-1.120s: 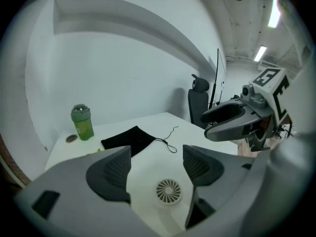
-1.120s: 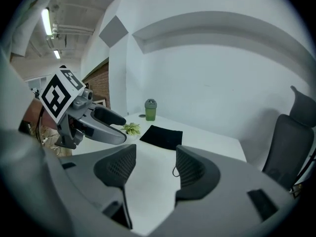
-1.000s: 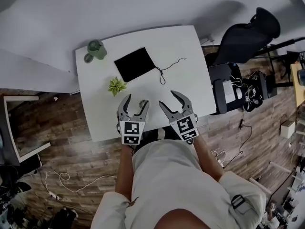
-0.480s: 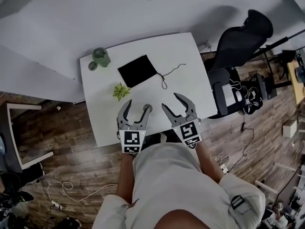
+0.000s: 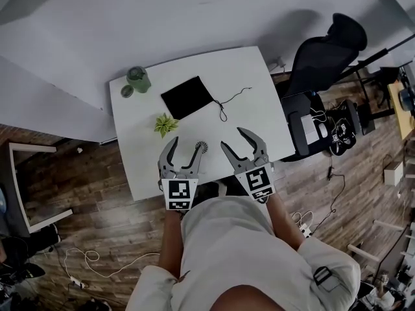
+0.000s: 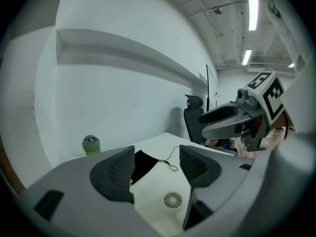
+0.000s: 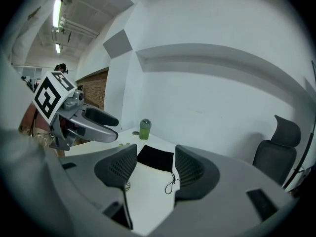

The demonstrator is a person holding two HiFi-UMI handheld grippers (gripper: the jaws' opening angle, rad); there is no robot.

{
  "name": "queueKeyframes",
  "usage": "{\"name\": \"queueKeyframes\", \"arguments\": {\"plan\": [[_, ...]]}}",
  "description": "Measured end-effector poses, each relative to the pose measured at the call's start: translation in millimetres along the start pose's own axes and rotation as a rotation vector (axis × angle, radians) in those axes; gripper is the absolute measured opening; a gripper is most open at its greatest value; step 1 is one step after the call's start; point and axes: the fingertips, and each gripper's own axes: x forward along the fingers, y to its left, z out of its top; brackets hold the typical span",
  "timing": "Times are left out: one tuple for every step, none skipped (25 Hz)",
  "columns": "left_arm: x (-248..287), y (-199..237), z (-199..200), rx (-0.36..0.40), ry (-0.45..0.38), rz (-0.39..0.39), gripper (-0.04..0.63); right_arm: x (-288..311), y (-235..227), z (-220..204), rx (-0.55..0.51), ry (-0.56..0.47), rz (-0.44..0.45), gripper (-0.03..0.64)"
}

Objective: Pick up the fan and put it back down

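Nothing gripped the small fan (image 5: 201, 146), so it lay on the surface (image 5: 253, 89) at lower centre, beside the left gripper (image 5: 186, 146), whose empty fingers had just been narrowing; the right gripper (image 5: 233, 138) held its fingers half apart, empty.

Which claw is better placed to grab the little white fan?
Probably left. The fan lies beside the left gripper; its jaws, apart and empty, have just been closing. The right gripper, also open, is farther away.

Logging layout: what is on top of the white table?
Small fan, little plant, black pouch with cord, green bottle. The left gripper and right gripper cover its near edge.
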Motion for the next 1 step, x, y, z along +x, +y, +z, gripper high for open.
{"name": "queueKeyframes", "arguments": {"plan": [[-1.1,-0.3,0.2,0.002,-0.001,0.0,0.276,-1.0,0.4,1.4,-0.003,0.001,-0.002,0.244]]}}
